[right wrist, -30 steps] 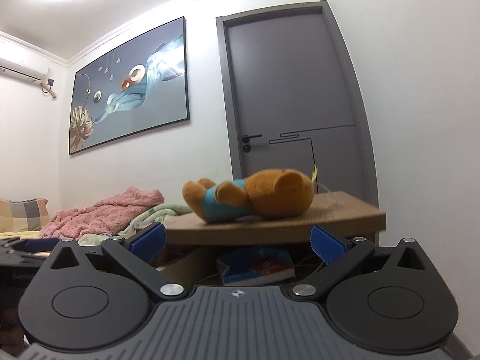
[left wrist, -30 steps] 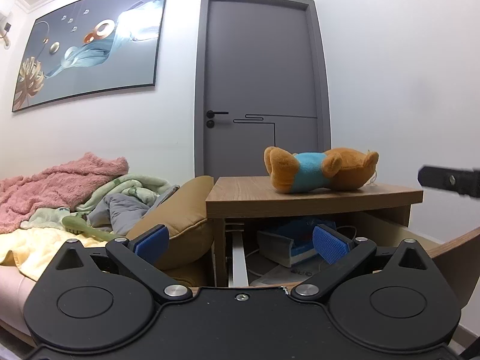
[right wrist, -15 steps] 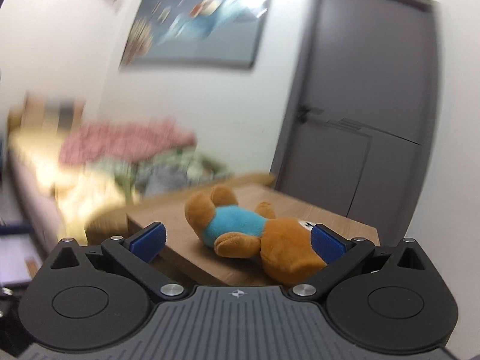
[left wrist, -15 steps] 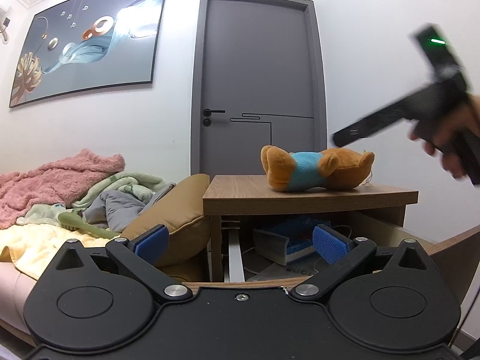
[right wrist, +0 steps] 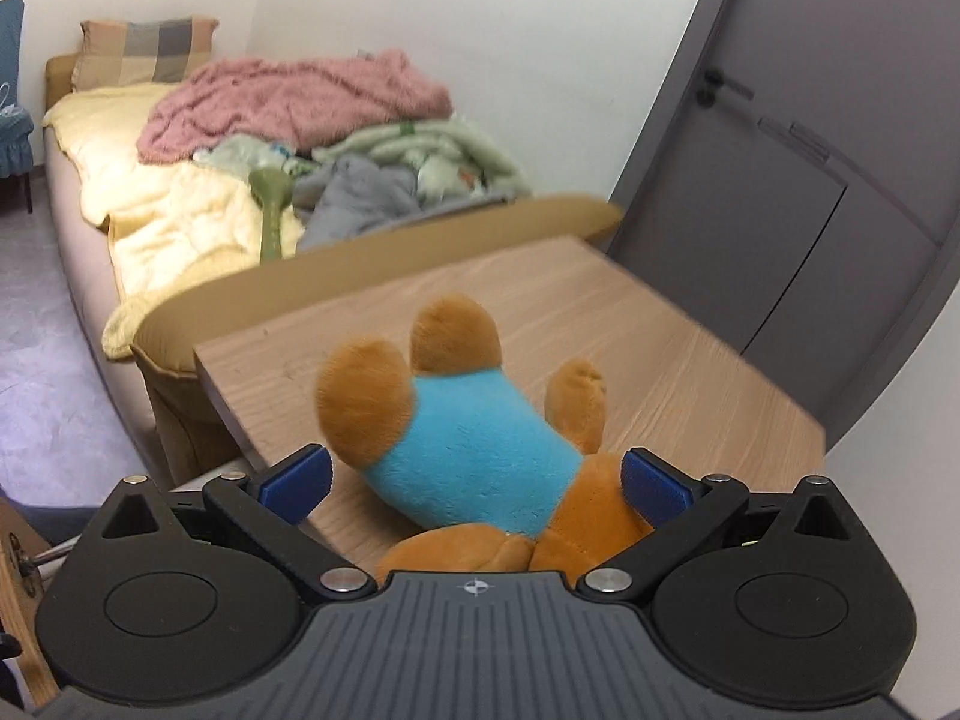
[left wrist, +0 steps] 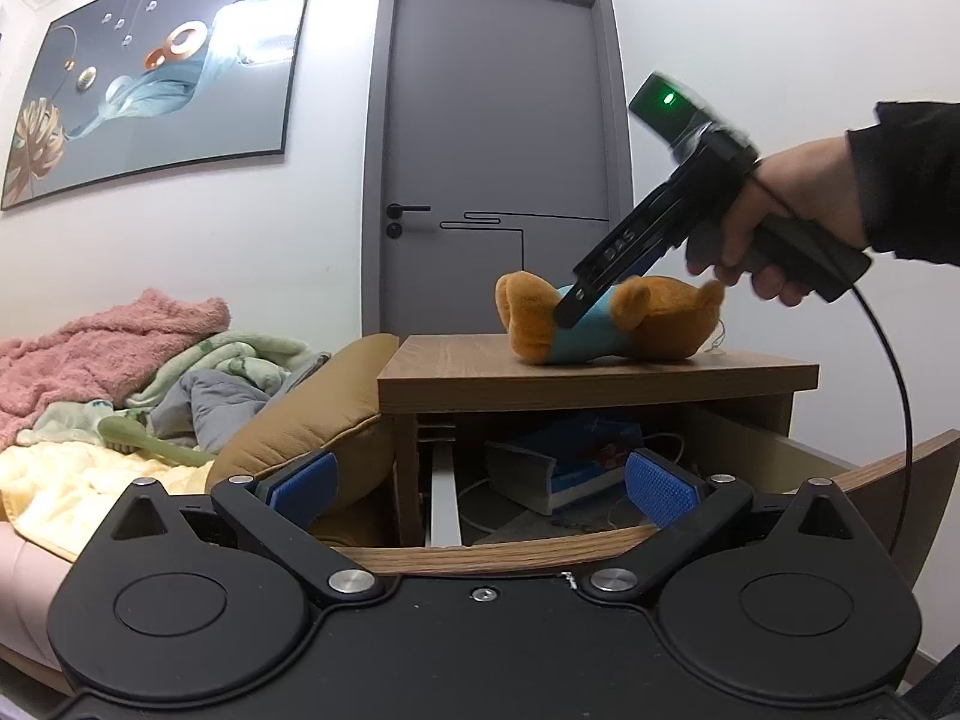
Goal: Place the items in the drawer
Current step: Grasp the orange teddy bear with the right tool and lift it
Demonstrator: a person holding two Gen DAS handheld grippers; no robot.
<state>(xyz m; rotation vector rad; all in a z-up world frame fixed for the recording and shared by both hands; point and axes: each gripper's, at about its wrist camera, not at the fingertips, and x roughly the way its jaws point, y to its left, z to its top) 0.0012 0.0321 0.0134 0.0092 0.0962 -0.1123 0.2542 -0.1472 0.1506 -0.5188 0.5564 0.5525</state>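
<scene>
Lying on its side on the wooden tabletop (left wrist: 456,360) just right of the frame's centre in the left wrist view, the plush bear (left wrist: 654,324) in its blue shirt fills the lower middle of the right wrist view (right wrist: 474,462), legs pointing up the frame and head toward the camera. The right gripper (right wrist: 477,480) is spread wide, its blue pads (right wrist: 297,477) standing to either side of the bear's body; whether they touch the plush I cannot tell. From the left wrist view the same right gripper (left wrist: 570,306) slants down from the upper right, held by a hand (left wrist: 780,222) in a dark sleeve (left wrist: 918,174), its tip against the bear's blue middle, and a black cable (left wrist: 900,396) curves down from its handle.

Below the tabletop, the drawer (left wrist: 750,450) is pulled out, in the lower middle of the frame, and holds a blue book (left wrist: 570,462) and some white cords (left wrist: 480,501). The left gripper (left wrist: 480,489) sits low in front of the drawer with its jaws apart and nothing between them. At the left of both views lies a bed (right wrist: 78,192) piled with a pink blanket (right wrist: 288,96), and a grey door (left wrist: 498,150) stands behind the tabletop.
</scene>
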